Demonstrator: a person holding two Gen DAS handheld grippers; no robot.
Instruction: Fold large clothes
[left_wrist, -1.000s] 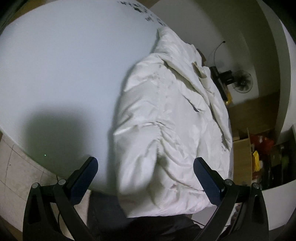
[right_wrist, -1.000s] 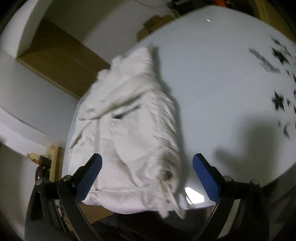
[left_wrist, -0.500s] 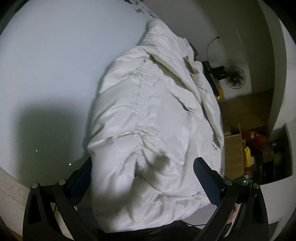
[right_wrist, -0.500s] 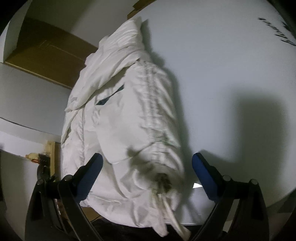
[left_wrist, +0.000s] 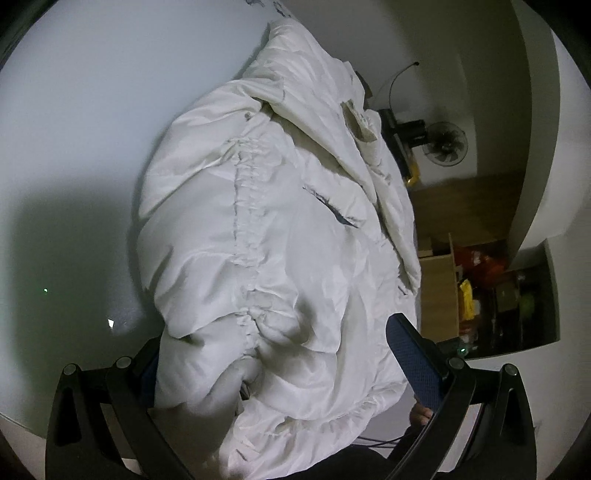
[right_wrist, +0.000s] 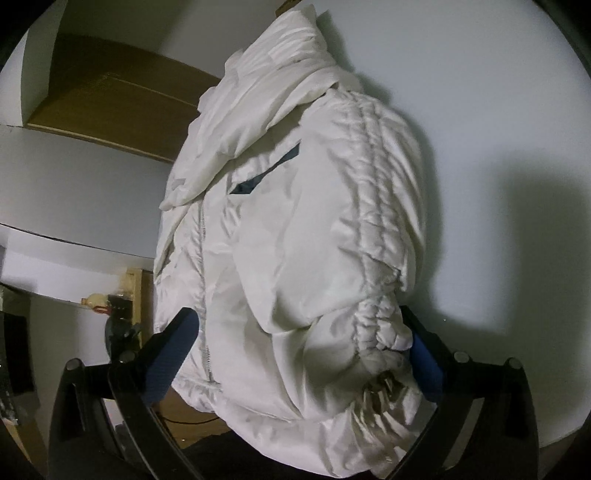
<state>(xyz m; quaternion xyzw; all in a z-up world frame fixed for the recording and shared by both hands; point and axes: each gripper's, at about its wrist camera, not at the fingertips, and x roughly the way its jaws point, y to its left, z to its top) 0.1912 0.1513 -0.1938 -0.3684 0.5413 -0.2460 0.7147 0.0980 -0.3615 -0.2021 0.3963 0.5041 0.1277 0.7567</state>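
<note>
A white puffy jacket (left_wrist: 280, 229) lies on a round white table (left_wrist: 74, 129), its hem hanging over the near edge. It also shows in the right wrist view (right_wrist: 295, 240). My left gripper (left_wrist: 277, 369) is open with its jaws set wide on either side of the jacket's near hem and bunched sleeve end; the left finger is partly hidden by cloth. My right gripper (right_wrist: 299, 350) is open too, its jaws straddling the gathered sleeve cuff (right_wrist: 380, 354) and hem. Neither gripper pinches any cloth.
The white table (right_wrist: 498, 110) extends past the jacket. A black fan (left_wrist: 443, 144), a wooden shelf with coloured items (left_wrist: 476, 288) and a brown panel (right_wrist: 110, 96) stand beyond the table's edge.
Both grippers have moved forward and down onto the jacket's near end. The cloth now fills the gap between each pair of jaws. The jaws have stayed wide.
</note>
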